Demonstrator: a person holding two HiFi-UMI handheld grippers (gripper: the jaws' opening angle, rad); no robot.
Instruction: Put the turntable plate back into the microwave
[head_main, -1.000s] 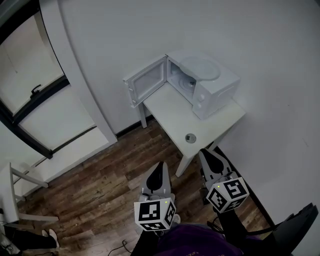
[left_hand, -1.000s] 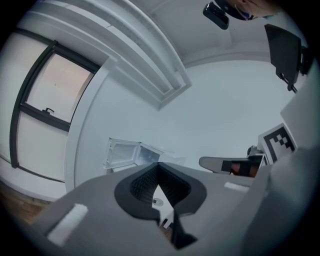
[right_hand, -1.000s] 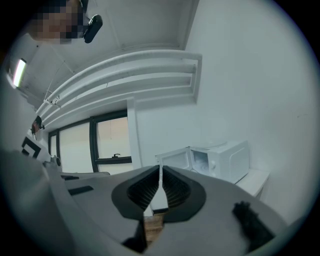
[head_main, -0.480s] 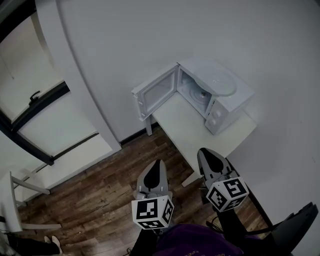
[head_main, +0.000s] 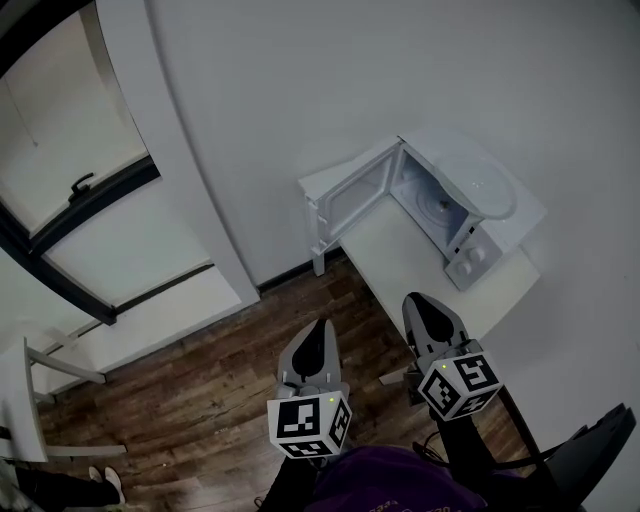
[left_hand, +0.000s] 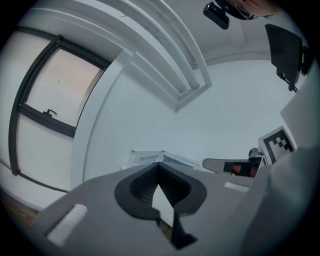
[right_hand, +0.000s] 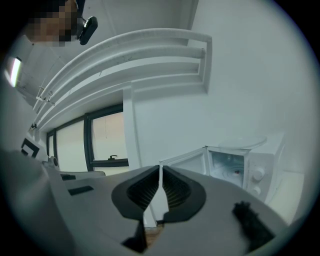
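Wall (head_main: 300, 90), plain and white, fills most of the head view, with wooden floor (head_main: 200, 380) below and a dark-framed window (head_main: 70, 170) at the left. Against the wall at the right stands a white desk (head_main: 420, 275) that carries the microwave (head_main: 468, 262). Its door (head_main: 350, 195) is swung wide to the left, which leaves the cavity reachable from the front. The turntable plate (head_main: 485, 188) lies flat on the microwave's roof, not inside; it seems parked there, and a round fitting shows on the cavity floor where it would sit. The left gripper (head_main: 320, 335) and right gripper (head_main: 425, 310) hang low, side by side before the person, well apart from the desk and pointing roughly level toward it. Each gripper's own view shows its jaws closed together on nothing. By my reading this is the approach: the plate is not yet taken, and the jaws must open before they can grip its rim.
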